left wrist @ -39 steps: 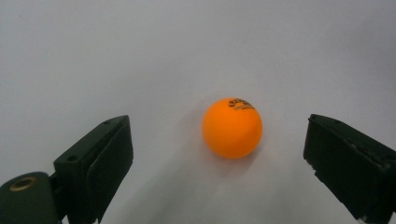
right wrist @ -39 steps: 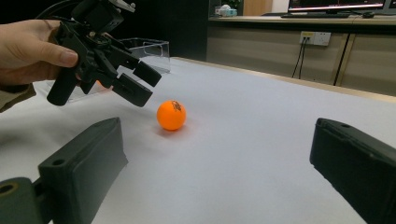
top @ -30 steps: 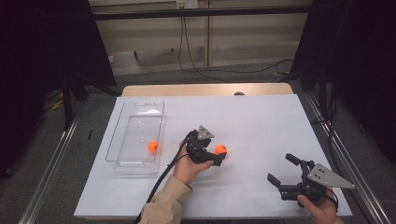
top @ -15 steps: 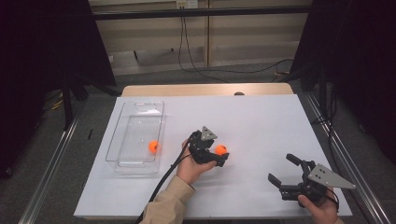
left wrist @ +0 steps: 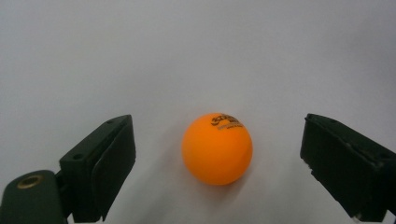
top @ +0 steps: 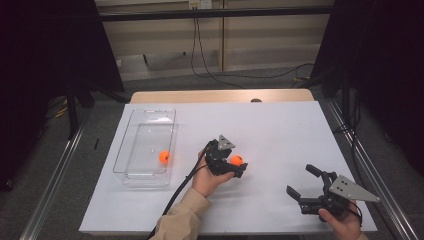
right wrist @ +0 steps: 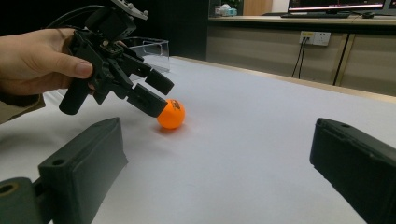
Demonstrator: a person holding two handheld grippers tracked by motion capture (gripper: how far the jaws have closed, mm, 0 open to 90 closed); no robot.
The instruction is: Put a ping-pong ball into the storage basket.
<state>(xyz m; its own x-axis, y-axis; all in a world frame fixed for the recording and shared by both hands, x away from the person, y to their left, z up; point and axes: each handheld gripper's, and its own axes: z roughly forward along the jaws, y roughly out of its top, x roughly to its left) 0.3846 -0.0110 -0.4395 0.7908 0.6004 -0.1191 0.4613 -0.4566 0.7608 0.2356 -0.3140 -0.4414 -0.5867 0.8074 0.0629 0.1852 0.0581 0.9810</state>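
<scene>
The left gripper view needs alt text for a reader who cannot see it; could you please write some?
An orange ball with small dark print rests on a white table, centred between the left gripper's two black jaws. The jaws stand apart from the ball on both sides.

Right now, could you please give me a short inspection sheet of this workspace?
Surface: white table top, flat and bare around the work.
Job's things: one orange ball on the table between the left gripper's jaws, untouched; a second orange ball inside the clear tray.
Clutter: nothing seen.
Grippers: left gripper open, jaws just closing in around the ball; right gripper open, nothing between its jaws, resting near the table's right front.
Cables: black cable trails from the left gripper.
Surroundings: wall cables, dark curtains either side.
</scene>
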